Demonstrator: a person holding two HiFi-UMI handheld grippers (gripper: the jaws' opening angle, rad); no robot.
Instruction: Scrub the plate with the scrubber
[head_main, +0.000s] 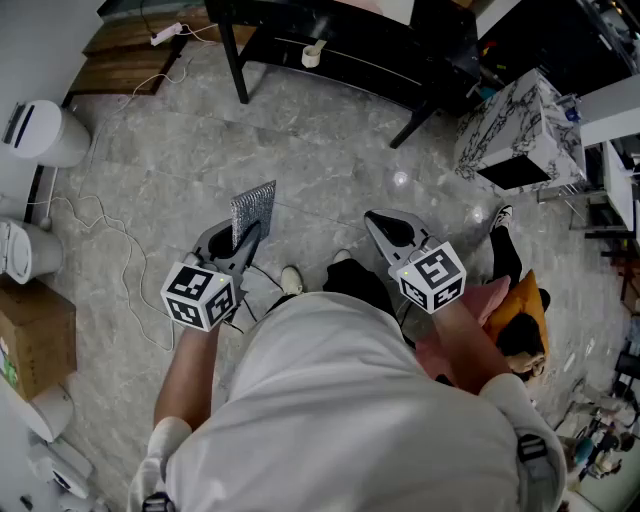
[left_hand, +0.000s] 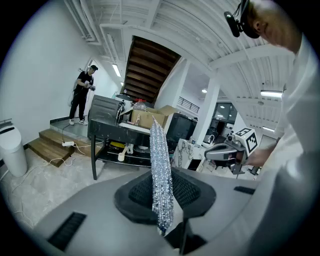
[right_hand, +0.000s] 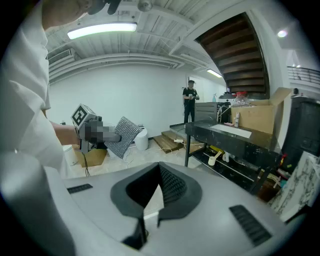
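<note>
Left claw (head_main: 240, 242) pinches the scrubber (head_main: 254, 209) by its lower edge, leaving the mesh sheet upright and free for scrubbing. Right claw (head_main: 388, 228) is pressed together on nothing. No plate in view.

Left hand-held gripper (left_hand: 163, 196) clamped on silvery scrubber (left_hand: 159, 155), upright, edge-on; right hand-held gripper (left_hand: 211, 153) beyond, at right.

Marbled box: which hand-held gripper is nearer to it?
Right. The right hand-held gripper is left of the marbled box, apart from it; the left hand-held gripper, holding the scrubber, is farther left.
</note>
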